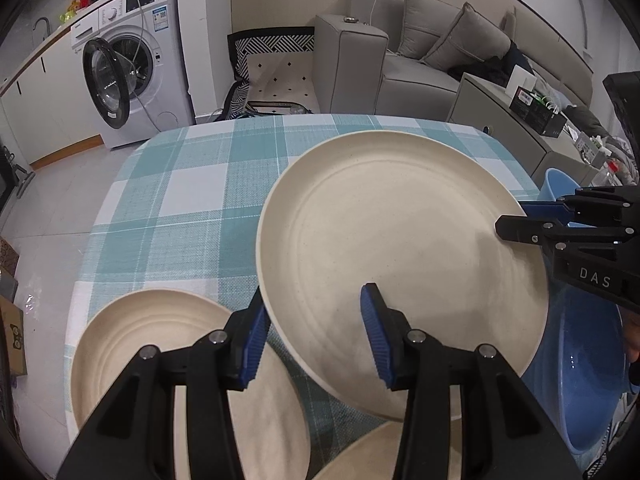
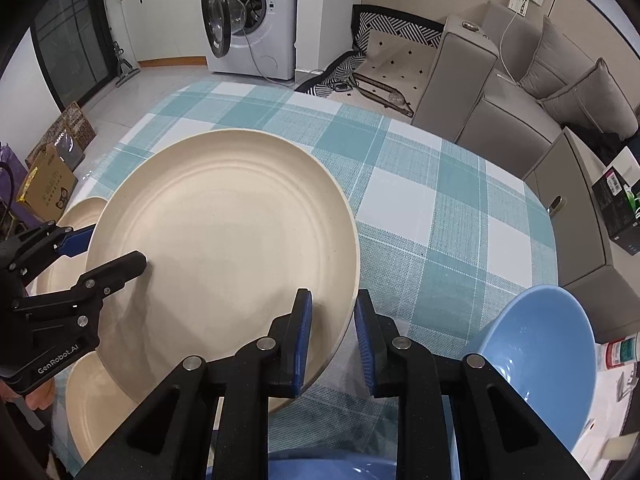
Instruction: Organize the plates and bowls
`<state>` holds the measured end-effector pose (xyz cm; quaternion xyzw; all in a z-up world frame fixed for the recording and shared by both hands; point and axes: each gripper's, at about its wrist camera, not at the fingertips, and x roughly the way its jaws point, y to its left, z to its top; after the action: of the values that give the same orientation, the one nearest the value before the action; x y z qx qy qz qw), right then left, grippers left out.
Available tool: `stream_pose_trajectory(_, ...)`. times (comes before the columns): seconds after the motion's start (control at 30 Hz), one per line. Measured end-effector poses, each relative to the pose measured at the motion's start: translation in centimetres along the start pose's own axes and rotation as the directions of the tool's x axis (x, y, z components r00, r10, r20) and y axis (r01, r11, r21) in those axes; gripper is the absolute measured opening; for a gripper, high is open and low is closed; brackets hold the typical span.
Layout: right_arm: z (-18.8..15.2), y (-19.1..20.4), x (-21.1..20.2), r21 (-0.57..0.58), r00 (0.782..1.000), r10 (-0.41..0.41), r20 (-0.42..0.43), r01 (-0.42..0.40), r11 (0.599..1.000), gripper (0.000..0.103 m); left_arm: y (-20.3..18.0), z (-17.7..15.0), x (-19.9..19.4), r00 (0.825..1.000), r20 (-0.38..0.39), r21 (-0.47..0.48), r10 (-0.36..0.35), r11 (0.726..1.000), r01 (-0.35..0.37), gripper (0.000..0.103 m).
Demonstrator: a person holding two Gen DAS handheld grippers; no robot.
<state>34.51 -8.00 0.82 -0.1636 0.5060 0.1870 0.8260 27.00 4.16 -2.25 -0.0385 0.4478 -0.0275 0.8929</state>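
Observation:
A large cream plate [image 1: 400, 248] [image 2: 224, 240] hangs tilted above the plaid-clothed table [image 1: 192, 184] [image 2: 440, 200], gripped from both sides. My left gripper [image 1: 314, 304] [image 2: 116, 246] is shut on its left rim, one pad on the plate's face and the other against the outer edge. On the opposite rim my right gripper [image 2: 333, 300] [image 1: 516, 220] is shut the same way. Two more cream plates [image 1: 140, 340] [image 1: 360, 452] lie on the table below. A blue bowl [image 2: 540, 340] [image 1: 580, 360] stands at the right, with a second blue bowl [image 2: 320, 468] under the right gripper.
A washing machine [image 1: 132, 68] with its door open stands beyond the table. A grey sofa [image 1: 420, 52] and a low grey cabinet [image 1: 500, 120] are at the right. Cardboard boxes [image 2: 48, 184] sit on the floor at the left. A white bottle [image 2: 620, 354] stands by the bowl.

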Motion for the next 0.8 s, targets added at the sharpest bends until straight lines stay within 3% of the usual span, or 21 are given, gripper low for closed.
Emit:
stream_pose_trajectory(0.5,-3.0,3.4,-6.3,-0.022,0.994,0.01,0.112,-0.007,1.0,0.022,0.1,-3.1,-6.0,0.994,0.105,-0.015,0.035,0.999,-0.034,0.044)
stream_pose_trajectory(0.8,-5.7,4.9,-9.2,-0.003,0.988,0.02,0.151,-0.02,1.0,0.022,-0.2,-5.5,-8.7,0.991,0.125,-0.018,0.041,0.999,-0.039,0.044)
